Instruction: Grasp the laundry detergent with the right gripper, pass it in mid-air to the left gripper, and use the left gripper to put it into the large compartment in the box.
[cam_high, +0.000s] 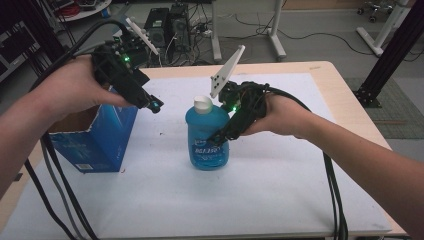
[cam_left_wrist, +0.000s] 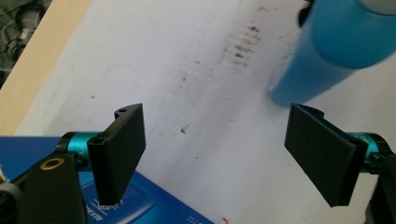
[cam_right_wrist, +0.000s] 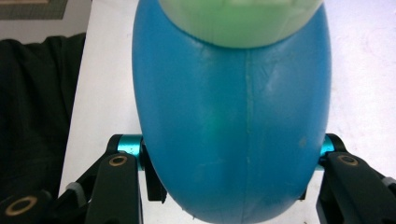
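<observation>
Here, right gripper (cam_high: 223, 134) clamps the blue bottle (cam_high: 207, 135); left gripper (cam_left_wrist: 219, 154) gapes wide, empty.

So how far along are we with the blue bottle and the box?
Done: the blue bottle stands upright on the white mat, outside the open blue box. In hand: the right gripper is clamped around the bottle's body, while the left gripper is open above the box. Left: probably moving the bottle; where it goes isn't clear.

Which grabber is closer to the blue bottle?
Right. The right gripper has its jaws around the blue bottle, one on each side. The left gripper hangs open above the blue box, apart from the bottle.
</observation>
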